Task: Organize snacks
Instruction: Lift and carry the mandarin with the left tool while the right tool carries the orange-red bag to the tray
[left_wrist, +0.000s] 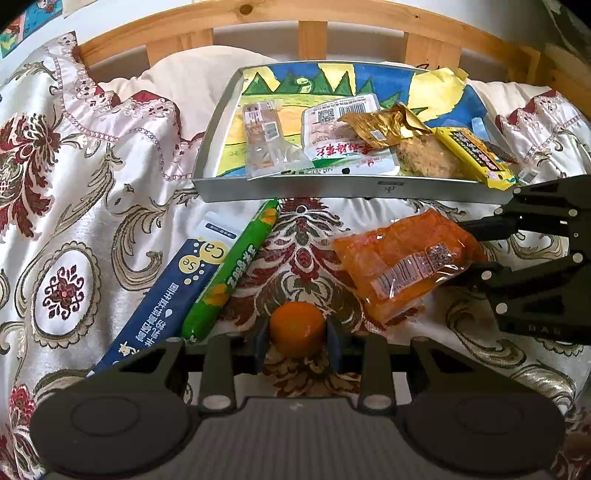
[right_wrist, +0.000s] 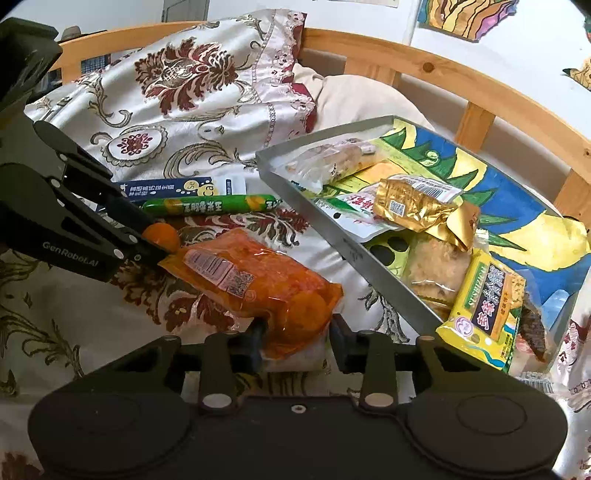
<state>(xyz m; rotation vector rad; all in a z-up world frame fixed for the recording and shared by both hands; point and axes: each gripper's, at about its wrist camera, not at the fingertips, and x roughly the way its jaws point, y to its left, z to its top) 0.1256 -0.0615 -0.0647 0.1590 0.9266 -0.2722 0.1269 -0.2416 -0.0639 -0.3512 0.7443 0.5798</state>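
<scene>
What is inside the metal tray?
The metal tray holds overlapping snack packets, including a gold packet and a yellow packet, on a painted lining; anything under them is hidden.

A cream bedspread (left_wrist: 110, 206) patterned in maroon florals and olive-gold scrolls carries an orange packet (left_wrist: 402, 269), a green sausage stick (left_wrist: 236, 269) with yellow print, a navy box (left_wrist: 166, 306) with yellow bubbles and an orange fruit (left_wrist: 297, 328). The grey tray (left_wrist: 332, 190) is lined with a blue, green and yellow drawing (right_wrist: 517, 206), holding gold (right_wrist: 417, 206) and yellow (right_wrist: 484, 306) wrappers.

one tray (left_wrist: 295, 186), ten snacks (left_wrist: 402, 266)
</scene>
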